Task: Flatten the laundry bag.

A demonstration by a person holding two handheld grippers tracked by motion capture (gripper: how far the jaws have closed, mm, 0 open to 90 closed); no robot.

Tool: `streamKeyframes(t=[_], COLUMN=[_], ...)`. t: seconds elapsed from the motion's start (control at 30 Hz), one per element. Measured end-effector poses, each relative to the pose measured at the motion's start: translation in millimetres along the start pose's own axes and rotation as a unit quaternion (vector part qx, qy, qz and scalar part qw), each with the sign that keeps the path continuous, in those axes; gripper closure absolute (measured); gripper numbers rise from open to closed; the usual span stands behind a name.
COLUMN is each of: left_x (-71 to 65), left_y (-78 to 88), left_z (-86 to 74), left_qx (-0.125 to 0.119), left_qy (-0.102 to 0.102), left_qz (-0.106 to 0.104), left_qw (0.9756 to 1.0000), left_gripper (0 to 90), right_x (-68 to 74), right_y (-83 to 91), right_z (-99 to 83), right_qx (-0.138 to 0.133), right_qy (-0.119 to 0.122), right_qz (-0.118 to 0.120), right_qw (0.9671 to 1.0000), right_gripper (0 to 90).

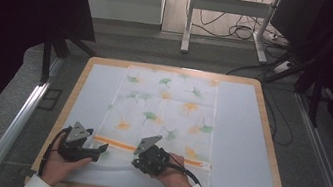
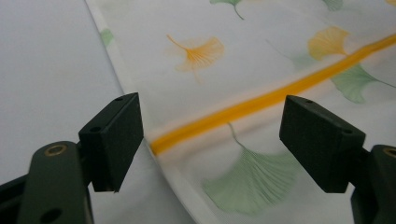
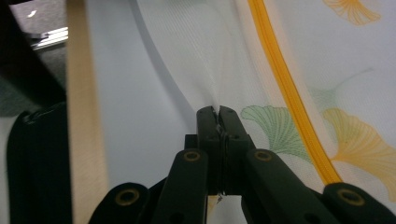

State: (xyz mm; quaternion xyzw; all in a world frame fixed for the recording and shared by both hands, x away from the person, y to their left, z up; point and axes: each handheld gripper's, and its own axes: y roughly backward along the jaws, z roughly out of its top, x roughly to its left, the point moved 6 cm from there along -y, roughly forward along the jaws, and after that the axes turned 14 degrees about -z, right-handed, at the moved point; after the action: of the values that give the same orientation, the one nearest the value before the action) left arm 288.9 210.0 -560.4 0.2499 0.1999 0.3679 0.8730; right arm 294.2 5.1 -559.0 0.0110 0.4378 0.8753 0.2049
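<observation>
Mesh laundry bag (image 1: 166,111) lies flat mid-counter (image 1: 243,136); right tongs (image 3: 218,112) have pinched its near hem, left tongs (image 2: 210,140) gape around its corner, so work looks barely begun.

A white mesh laundry bag (image 1: 164,113), printed with ginkgo leaves, lies flat on the tabletop (image 1: 248,137), orange zipper (image 1: 116,143) closed.

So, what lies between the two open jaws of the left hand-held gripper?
In the left gripper view, the corner of the leaf-print mesh bag with the end of its orange zipper lies between the left hand-held gripper jaws, unpinched.
</observation>
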Motion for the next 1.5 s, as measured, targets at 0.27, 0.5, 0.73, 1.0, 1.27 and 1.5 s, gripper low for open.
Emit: streamKeyframes(t=[0.27, 0.5, 0.73, 1.0, 1.27, 1.5], left_x=[-0.5, -0.9, -0.9, -0.9, 0.2, -2.2], left_y=[-2.5, -4.7, -4.5, -5.1, -2.7, -3.5], left_z=[-1.2, -1.5, -1.6, -1.8, -1.6, -0.6], left_qx=[0.007, 0.011, 0.012, 0.013, 0.008, 0.007], left_qy=[-0.001, -0.001, -0.002, -0.003, 0.000, 0.004], left_qz=[-0.001, -0.001, 0.000, -0.001, -0.002, -0.004], left_qw=[1.0000, 0.9999, 0.9999, 0.9999, 1.0000, 1.0000], left_gripper=[21.3, 21.3, 21.3, 21.2, 21.3, 21.7], right_x=[10.5, 10.7, 13.8, 13.7, -21.2, -67.7], right_y=[16.1, 17.3, 3.6, 6.1, 59.3, 102.7], right_z=[-21.3, -27.1, -21.8, -22.0, -33.6, -78.2], right_qx=[0.005, 0.008, 0.014, 0.002, -0.048, -0.068], right_qy=[0.006, 0.001, 0.007, 0.008, -0.070, -0.154], right_qz=[0.032, 0.032, 0.032, 0.030, -0.023, -0.094], right_qw=[0.9995, 0.9994, 0.9994, 0.9995, 0.9961, 0.9813], right_gripper=[88.6, 88.6, 88.4, 84.0, 49.1, 47.4])
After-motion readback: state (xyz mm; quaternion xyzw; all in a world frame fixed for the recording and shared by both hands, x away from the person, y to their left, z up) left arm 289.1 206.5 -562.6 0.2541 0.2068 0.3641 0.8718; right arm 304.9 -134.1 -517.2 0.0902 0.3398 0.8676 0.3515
